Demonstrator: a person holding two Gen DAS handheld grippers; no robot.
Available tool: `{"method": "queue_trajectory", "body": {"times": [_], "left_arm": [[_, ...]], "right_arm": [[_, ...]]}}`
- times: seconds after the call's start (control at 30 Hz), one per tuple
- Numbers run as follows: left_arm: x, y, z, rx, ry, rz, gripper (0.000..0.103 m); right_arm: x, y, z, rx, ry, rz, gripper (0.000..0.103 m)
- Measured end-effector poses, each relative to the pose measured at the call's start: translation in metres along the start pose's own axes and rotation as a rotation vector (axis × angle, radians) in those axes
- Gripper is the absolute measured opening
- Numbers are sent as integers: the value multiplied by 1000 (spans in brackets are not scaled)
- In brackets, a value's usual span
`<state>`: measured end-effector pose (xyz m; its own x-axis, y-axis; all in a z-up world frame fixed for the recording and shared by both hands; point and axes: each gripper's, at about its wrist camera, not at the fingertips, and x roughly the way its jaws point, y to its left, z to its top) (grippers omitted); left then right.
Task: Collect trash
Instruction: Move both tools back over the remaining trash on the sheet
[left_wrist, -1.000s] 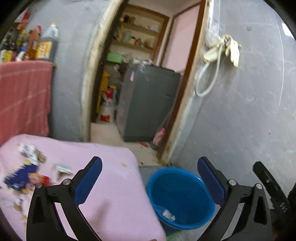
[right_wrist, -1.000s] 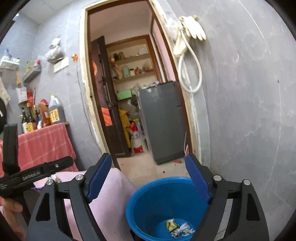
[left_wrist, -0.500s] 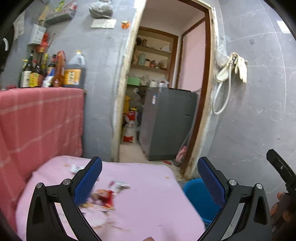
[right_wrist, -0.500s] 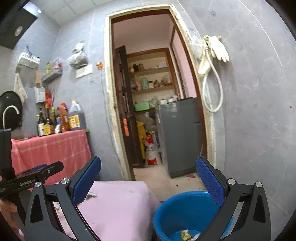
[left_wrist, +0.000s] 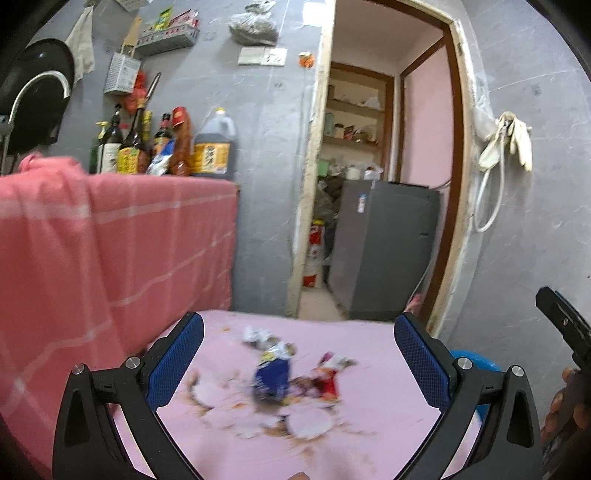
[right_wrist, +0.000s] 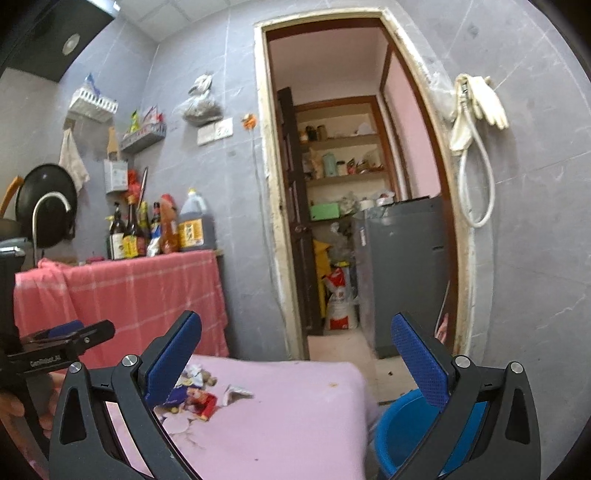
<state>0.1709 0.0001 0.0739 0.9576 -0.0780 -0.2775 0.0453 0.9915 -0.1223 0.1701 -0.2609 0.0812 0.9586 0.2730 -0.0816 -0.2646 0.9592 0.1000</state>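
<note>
We are counting two grippers, the left gripper (left_wrist: 299, 362) and the right gripper (right_wrist: 297, 360), each spreading two blue pads wide. At six o'clock we are seeing one pink table (right_wrist: 295, 424) and, at five o'clock, one blue bucket (right_wrist: 402, 428). We are counting one blue wrapper (left_wrist: 271, 376) and one red wrapper (left_wrist: 328, 380); the smaller scraps are blurring together, so we cannot count them. At ten o'clock we are seeing one big oil jug (right_wrist: 195, 225), and at one o'clock one grey cabinet (right_wrist: 402, 273).
</note>
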Motion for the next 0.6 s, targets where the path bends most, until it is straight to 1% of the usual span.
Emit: {"method": "queue_trajectory", "body": {"times": [0.17, 0.3, 0.47, 0.53, 0.6], "left_arm": [[7, 25, -20, -21, 70, 9, 101], [19, 38, -32, -22, 127, 19, 101], [41, 44, -46, -30, 241, 6, 101], [52, 46, -50, -46, 299, -7, 100], [60, 51, -54, -74, 331, -12, 100]], "right_arm": [[24, 16, -13, -22, 67, 55, 103], [39, 23, -25, -36, 127, 77, 103], [57, 27, -41, -48, 221, 102, 103], [62, 26, -46, -38, 245, 106, 103], [67, 24, -52, -31, 275, 99, 103]]}}
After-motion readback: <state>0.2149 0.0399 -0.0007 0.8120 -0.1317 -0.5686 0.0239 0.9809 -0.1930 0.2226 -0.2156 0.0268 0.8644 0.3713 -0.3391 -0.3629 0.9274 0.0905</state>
